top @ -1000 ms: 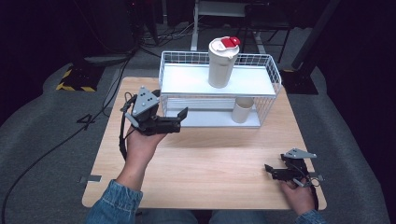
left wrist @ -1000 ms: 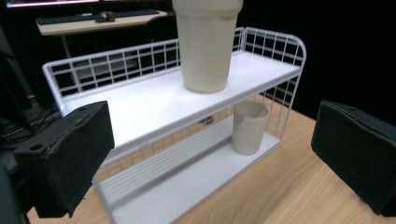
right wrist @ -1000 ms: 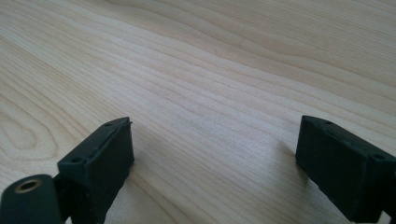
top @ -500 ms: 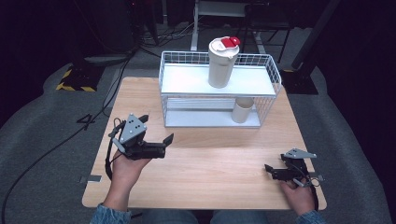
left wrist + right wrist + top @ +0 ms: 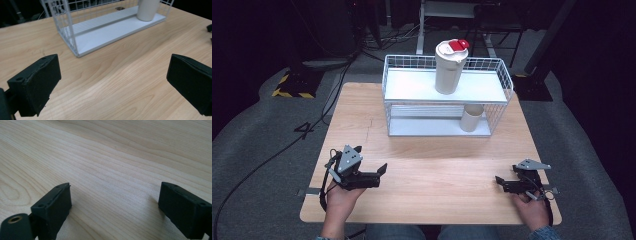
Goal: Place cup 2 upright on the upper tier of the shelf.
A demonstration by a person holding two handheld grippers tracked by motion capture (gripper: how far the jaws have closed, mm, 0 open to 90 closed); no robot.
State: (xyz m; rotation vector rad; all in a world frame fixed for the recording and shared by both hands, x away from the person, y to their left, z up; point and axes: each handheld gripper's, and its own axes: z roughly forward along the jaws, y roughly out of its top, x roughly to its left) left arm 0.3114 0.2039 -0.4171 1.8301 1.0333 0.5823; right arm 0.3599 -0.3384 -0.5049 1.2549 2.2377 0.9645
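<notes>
Left gripper: the black two-jaw left gripper [image 5: 381, 173] sits low over the light wooden tabletop [image 5: 437, 165] near its front left corner — jaws spread wide with bare wood between them, pointing toward the right edge.
Left hand: a hand [image 5: 339, 192] reaches in over the front edge and holds that tool by its body.
Rack: a white wire two-tier rack [image 5: 447, 97] stands at the middle of the back edge, well apart from both tools.
Upper shelf: a tall cream tumbler with a red-tabbed lid [image 5: 450, 66] stands upright on it.
Lower shelf: a small cream cylindrical cup [image 5: 471, 118] stands at its right end.
Right gripper: the black two-jaw right gripper [image 5: 500, 182] rests near the front right corner — jaws parted, nothing between them, pointing toward the left edge.
</notes>
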